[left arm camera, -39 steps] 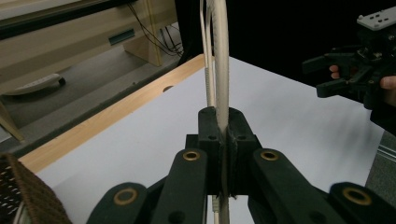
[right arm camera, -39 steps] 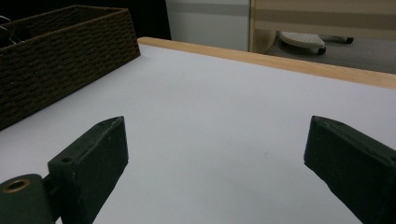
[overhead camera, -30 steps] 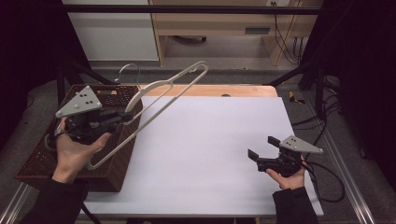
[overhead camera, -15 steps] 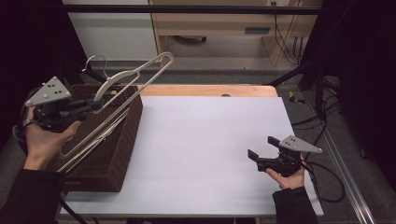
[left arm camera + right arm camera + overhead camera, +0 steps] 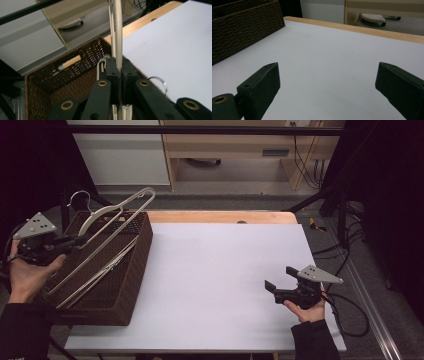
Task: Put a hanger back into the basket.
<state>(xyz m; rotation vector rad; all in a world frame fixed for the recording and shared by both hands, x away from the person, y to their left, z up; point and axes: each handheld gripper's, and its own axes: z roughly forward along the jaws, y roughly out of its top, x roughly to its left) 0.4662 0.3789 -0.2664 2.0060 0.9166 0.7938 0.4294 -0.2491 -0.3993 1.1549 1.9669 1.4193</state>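
Observation:
A cream clothes hanger (image 5: 131, 215) slants over the brown wicker basket (image 5: 142, 255) at the table's left edge, its metal hook (image 5: 80, 197) pointing away from me. My left gripper (image 5: 75, 241) is shut on it. In the left gripper view the jaws pinch the hanger's thin bar (image 5: 118, 37), with the gripper (image 5: 119, 72) above the basket (image 5: 50, 75). More hangers (image 5: 107, 267) lie inside the basket. My right gripper (image 5: 272, 287) hovers low over the white table (image 5: 225, 280) at the near right, open with nothing between the jaws (image 5: 329, 85).
The basket's dark woven wall (image 5: 242, 25) stands far left in the right gripper view. A wooden strip (image 5: 220, 216) edges the table's far side. Beyond it stands a wooden desk (image 5: 230, 150); cables (image 5: 345, 305) trail off the right side.
My left hand has carried the hanger leftward and down, from over the table's edge to over the basket. The right hand has stayed in place.

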